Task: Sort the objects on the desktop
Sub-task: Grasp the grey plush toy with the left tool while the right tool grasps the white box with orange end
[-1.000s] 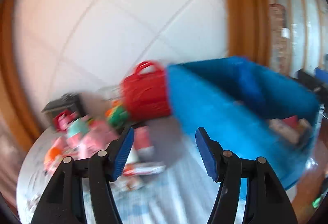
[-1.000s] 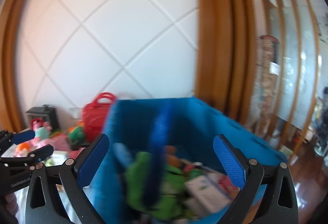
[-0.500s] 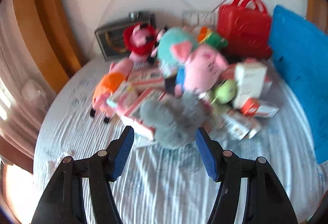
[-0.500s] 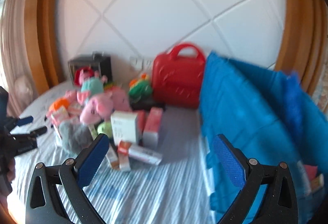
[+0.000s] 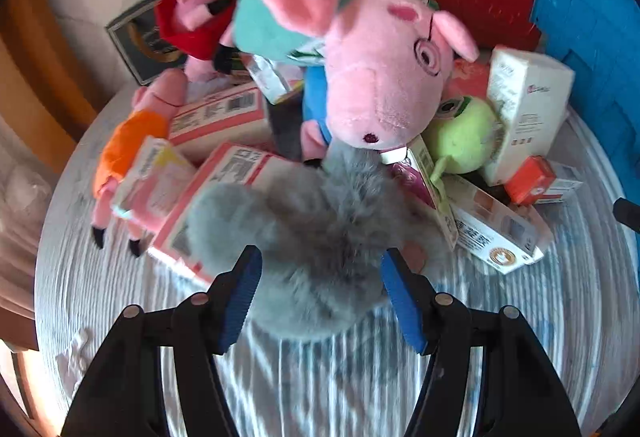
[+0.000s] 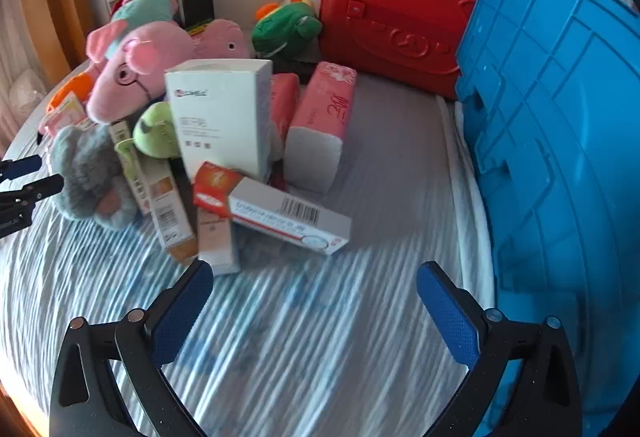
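A pile of plush toys and cartons lies on a striped cloth. My left gripper [image 5: 320, 261] is open and points down at a grey plush [image 5: 312, 237]. Its blue pads stand on either side of the toy's near end without squeezing it. Behind it lies a pink pig plush [image 5: 380, 77] and a green plush [image 5: 460, 141]. My right gripper [image 6: 314, 277] is open over bare cloth, just short of a red-and-white carton [image 6: 288, 217] and a tall white box [image 6: 220, 117]. The right wrist view shows the left gripper [image 6: 44, 171] at the far left beside the grey plush [image 6: 88, 173].
A big blue crate [image 6: 560, 157] stands at the right, with a red carry case [image 6: 392, 17] against the wall beside it. A pink tissue pack [image 6: 324, 117] leans near the white box. A dark box [image 5: 148, 33] sits at the back left. Striped cloth [image 6: 320, 337] spreads in front.
Both grippers swung away from the blue crate and dropped towards the pile. The left one closed in on the grey plush. Neither jaw gap changed.
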A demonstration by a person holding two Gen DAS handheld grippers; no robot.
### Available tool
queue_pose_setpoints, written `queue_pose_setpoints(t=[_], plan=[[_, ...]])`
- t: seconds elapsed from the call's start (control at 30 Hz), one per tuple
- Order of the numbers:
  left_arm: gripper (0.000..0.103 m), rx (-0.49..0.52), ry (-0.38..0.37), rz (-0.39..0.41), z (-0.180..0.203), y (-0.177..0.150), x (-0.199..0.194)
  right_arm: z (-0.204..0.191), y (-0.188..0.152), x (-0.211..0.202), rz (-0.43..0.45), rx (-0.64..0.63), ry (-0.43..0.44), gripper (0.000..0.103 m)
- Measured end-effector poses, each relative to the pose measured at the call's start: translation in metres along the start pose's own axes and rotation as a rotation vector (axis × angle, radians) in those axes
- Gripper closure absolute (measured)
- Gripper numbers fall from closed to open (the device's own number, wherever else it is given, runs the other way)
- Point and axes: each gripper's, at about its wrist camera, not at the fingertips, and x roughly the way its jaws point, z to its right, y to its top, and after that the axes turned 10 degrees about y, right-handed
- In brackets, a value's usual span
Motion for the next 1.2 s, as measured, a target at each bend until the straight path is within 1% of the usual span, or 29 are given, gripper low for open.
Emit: queue_pose_setpoints(t=[0.03, 0.07, 0.13, 0.2, 0.23, 0.27, 0.3, 0.37, 0.43, 0.5, 0.53, 0.57, 0.6, 0.63, 0.67, 0.7, 0.73, 0.77, 0.8, 0.83, 0.93, 1.0, 1.1, 1.17, 1.2], plan=[[0.041, 0.003, 0.000, -0.017, 0.003, 0.003, 0.008, 0.004, 0.004, 0.007, -0.009, -0.001, 0.002, 0.000], [0.041, 0.006, -0.004, -0.053, 0.006, 0.008, 0.022, 0.006, 0.008, 0.012, -0.017, -0.003, 0.000, 0.000], [0.040, 0.010, 0.007, -0.075, 0.010, 0.013, 0.036, 0.011, 0.014, 0.025, -0.033, -0.014, -0.011, 0.000], [0.031, 0.038, 0.019, -0.076, 0.018, 0.017, 0.044, 0.015, 0.020, 0.038, -0.052, -0.023, -0.001, 0.000], [0.029, 0.055, 0.033, -0.084, 0.023, 0.018, 0.049, 0.015, 0.021, 0.043, -0.060, -0.028, 0.006, 0.000], [0.024, 0.068, 0.048, -0.084, 0.028, 0.019, 0.053, 0.015, 0.022, 0.049, -0.071, -0.037, 0.013, 0.000], [0.024, 0.055, 0.044, -0.075, 0.028, 0.020, 0.053, 0.015, 0.025, 0.058, -0.085, -0.053, 0.020, 0.000], [0.024, 0.009, 0.026, -0.100, 0.024, 0.023, 0.056, 0.012, 0.027, 0.070, -0.099, -0.077, 0.031, 0.000], [0.033, -0.020, 0.030, -0.107, 0.019, 0.021, 0.053, 0.007, 0.028, 0.081, -0.117, -0.110, 0.072, 0.000], [0.046, -0.039, 0.039, -0.115, 0.015, 0.014, 0.048, 0.004, 0.028, 0.087, -0.129, -0.123, 0.113, 0.000], [0.049, -0.046, 0.036, -0.122, 0.013, 0.011, 0.047, 0.002, 0.027, 0.092, -0.141, -0.127, 0.135, 0.000], [0.052, -0.062, 0.023, -0.137, 0.009, 0.004, 0.044, 0.001, 0.026, 0.093, -0.147, -0.129, 0.139, 0.001], [0.054, -0.072, 0.013, -0.149, 0.007, -0.001, 0.043, -0.003, 0.023, 0.095, -0.160, -0.132, 0.122, 0.012], [0.055, -0.088, -0.004, -0.169, 0.004, -0.008, 0.042, -0.005, 0.020, 0.096, -0.170, -0.136, 0.102, 0.018], [0.056, -0.101, -0.014, -0.181, 0.003, -0.014, 0.040, -0.008, 0.017, 0.094, -0.174, -0.144, 0.084, 0.022], [0.056, -0.114, -0.018, -0.189, 0.002, -0.021, 0.037, -0.012, 0.012, 0.091, -0.181, -0.151, 0.072, 0.031], [0.056, -0.122, -0.023, -0.192, 0.002, -0.027, 0.033, -0.015, 0.009, 0.087, -0.186, -0.151, 0.075, 0.041], [0.056, -0.131, -0.031, -0.195, 0.002, -0.032, 0.030, -0.018, 0.004, 0.081, -0.191, -0.145, 0.086, 0.046], [0.056, -0.142, -0.039, -0.201, 0.003, -0.036, 0.026, -0.021, -0.001, 0.075, -0.194, -0.140, 0.097, 0.054], [0.056, -0.158, -0.052, -0.212, 0.003, -0.042, 0.022, -0.024, -0.005, 0.071, -0.202, -0.135, 0.113, 0.058], [0.056, -0.172, -0.071, -0.220, 0.006, -0.052, 0.014, -0.033, -0.023, 0.058, -0.223, -0.119, 0.172, 0.061], [0.056, -0.178, -0.071, -0.216, 0.008, -0.057, 0.009, -0.037, -0.034, 0.051, -0.225, -0.102, 0.212, 0.062], [0.056, -0.190, -0.072, -0.214, 0.010, -0.060, 0.006, -0.039, -0.040, 0.042, -0.204, -0.094, 0.218, 0.061], [0.056, -0.192, -0.067, -0.207, 0.011, -0.059, 0.004, -0.038, -0.039, 0.040, -0.186, -0.088, 0.209, 0.056], [0.056, -0.192, -0.067, -0.203, 0.012, -0.059, 0.003, -0.037, -0.037, 0.041, -0.179, -0.088, 0.203, 0.049]])
